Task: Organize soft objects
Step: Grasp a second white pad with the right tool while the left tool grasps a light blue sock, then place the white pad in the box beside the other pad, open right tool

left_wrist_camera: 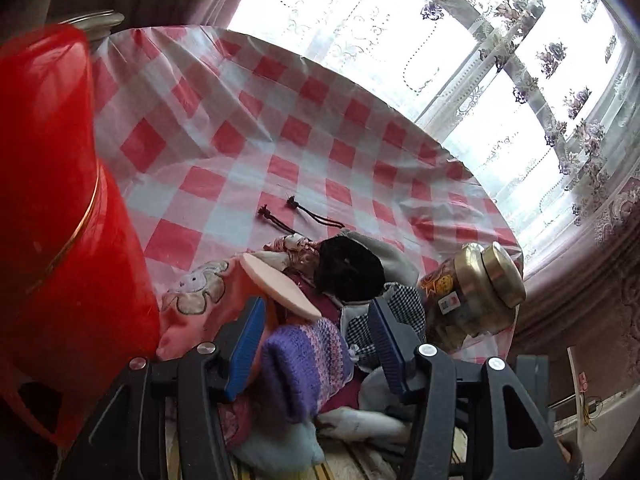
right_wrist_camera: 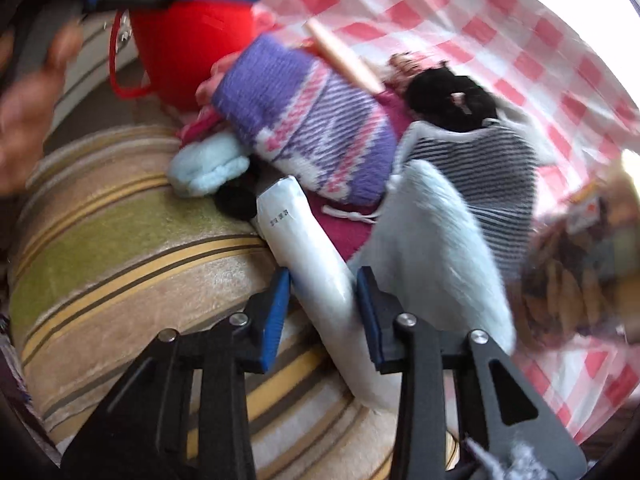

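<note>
A pile of soft things lies at the near edge of the checked tablecloth [left_wrist_camera: 248,128]. A purple striped knit piece [left_wrist_camera: 308,364] sits between the open blue pads of my left gripper [left_wrist_camera: 316,328], which do not press it. The same knit piece shows in the right wrist view [right_wrist_camera: 316,120]. My right gripper [right_wrist_camera: 324,304] has its pads closed on a white soft tube-shaped pack [right_wrist_camera: 316,272]. Around them lie a pink cloth with a flower patch [left_wrist_camera: 200,300], a black fuzzy item [left_wrist_camera: 348,268], a black-and-white striped pouch [right_wrist_camera: 480,168] and a pale blue fluffy cloth [right_wrist_camera: 436,240].
A red plastic bucket [left_wrist_camera: 52,216] stands at the left of the pile. A glass jar with a gold lid [left_wrist_camera: 480,292] lies on its side at the right. A striped beige cushion [right_wrist_camera: 128,248] lies below the table edge. A curtained window [left_wrist_camera: 480,60] is behind.
</note>
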A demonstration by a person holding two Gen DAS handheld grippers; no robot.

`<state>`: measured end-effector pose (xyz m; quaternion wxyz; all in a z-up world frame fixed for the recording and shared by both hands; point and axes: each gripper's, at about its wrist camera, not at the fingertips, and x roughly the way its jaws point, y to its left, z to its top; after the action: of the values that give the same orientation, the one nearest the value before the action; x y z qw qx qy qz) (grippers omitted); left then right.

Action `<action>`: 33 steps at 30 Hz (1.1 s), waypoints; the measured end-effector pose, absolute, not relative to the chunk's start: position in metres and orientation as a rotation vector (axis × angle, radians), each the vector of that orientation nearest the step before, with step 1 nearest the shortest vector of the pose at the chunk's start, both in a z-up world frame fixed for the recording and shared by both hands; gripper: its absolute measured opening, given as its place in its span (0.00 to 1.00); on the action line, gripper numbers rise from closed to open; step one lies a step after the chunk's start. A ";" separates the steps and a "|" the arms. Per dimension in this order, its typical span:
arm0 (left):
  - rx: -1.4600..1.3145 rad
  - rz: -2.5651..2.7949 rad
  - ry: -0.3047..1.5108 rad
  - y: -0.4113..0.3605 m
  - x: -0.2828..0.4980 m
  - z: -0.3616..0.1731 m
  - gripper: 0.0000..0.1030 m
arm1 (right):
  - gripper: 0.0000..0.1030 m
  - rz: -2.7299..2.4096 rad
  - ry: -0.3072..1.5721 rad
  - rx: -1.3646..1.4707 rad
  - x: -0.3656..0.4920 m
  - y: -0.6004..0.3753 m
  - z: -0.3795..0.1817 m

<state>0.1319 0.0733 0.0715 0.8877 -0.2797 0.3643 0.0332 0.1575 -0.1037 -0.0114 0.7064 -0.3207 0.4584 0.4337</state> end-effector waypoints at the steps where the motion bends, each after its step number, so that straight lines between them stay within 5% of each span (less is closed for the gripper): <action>1: -0.592 0.072 0.761 0.072 0.126 0.068 0.53 | 0.37 0.957 1.014 -0.686 0.159 -0.109 -0.007; 10: -0.556 0.111 0.839 0.062 0.070 0.047 0.53 | 0.34 0.947 0.997 -0.544 0.158 -0.148 0.028; 19: 0.035 0.147 1.002 -0.023 0.098 0.027 0.52 | 0.29 0.870 1.014 -0.301 0.172 -0.207 0.061; 22: 0.085 0.145 1.067 -0.027 0.112 0.009 0.25 | 0.29 0.832 1.024 -0.229 0.172 -0.237 0.067; 33: 0.000 -0.016 0.897 -0.044 0.078 0.053 0.19 | 0.28 0.632 1.036 0.014 0.165 -0.361 0.080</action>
<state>0.0776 -0.0439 0.0529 0.9011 0.0000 0.4336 -0.0079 0.1654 -0.3610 0.0801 0.8214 0.0067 0.4868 0.2971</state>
